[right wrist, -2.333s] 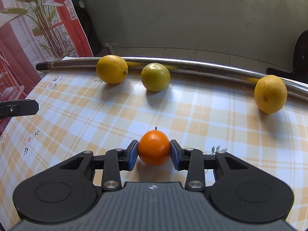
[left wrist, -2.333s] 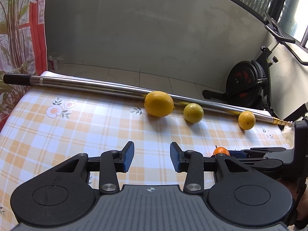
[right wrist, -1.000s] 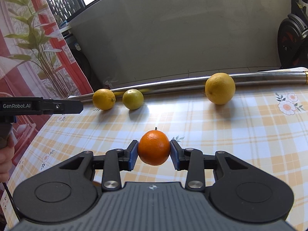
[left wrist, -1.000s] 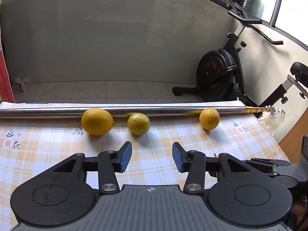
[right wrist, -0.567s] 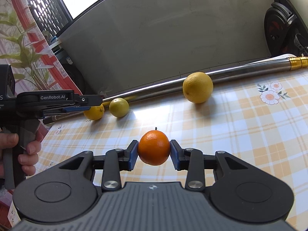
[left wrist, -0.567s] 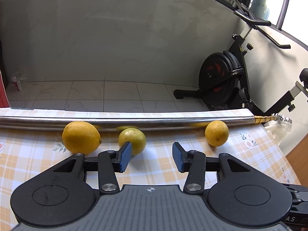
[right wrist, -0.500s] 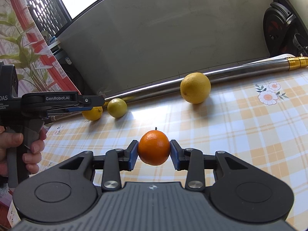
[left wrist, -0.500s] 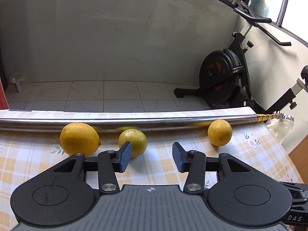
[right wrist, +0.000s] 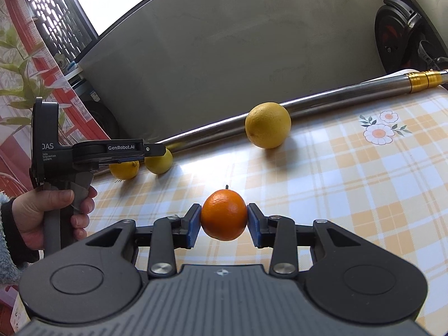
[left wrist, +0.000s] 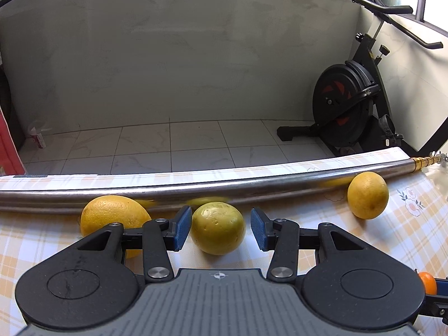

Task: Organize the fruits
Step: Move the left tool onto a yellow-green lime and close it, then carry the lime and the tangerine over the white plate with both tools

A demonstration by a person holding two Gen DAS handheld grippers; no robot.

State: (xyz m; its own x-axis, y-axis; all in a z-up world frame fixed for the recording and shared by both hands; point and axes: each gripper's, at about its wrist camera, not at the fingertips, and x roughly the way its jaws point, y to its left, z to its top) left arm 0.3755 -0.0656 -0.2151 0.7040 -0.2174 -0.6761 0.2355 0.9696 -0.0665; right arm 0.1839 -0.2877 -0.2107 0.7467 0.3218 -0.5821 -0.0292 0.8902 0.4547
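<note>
- Left wrist view: the left gripper (left wrist: 221, 231) is seen with its blue pads spread on either side of a greenish-yellow citrus fruit (left wrist: 218, 228); a gap is seen between each pad and the peel, so the fruit is not clamped.
- That fruit is set on the table (left wrist: 406, 240), which is covered by an orange-and-white checked cloth with printed flowers.
- A larger yellow fruit (left wrist: 112, 218) is found just to its left, partly hidden behind the left finger's linkage.
- A third yellow fruit (left wrist: 367, 195) is placed well apart to the right.
- All three are lined up along a long metal pipe (left wrist: 252, 186) laid across the far edge of the table; whether they touch it cannot be told.
- A small orange (left wrist: 427, 282) is glimpsed at the lower right edge.
- An exercise bike (left wrist: 350, 106) is seen on the tiled floor beyond the table.
- Right wrist view: the right gripper (right wrist: 224, 225) is closed on the small orange (right wrist: 224, 215), with both pads pressed against its sides, above the checked cloth.
- The left gripper (right wrist: 152, 149) is seen from the side at the left, held by a hand (right wrist: 50, 212) in a fuzzy sleeve, with its tip over the greenish-yellow fruit (right wrist: 159, 162).
- The larger yellow fruit (right wrist: 124, 169) is partly hidden beneath that gripper.
- The third yellow fruit (right wrist: 268, 125) is seen against the pipe (right wrist: 350, 95), farther right.
</note>
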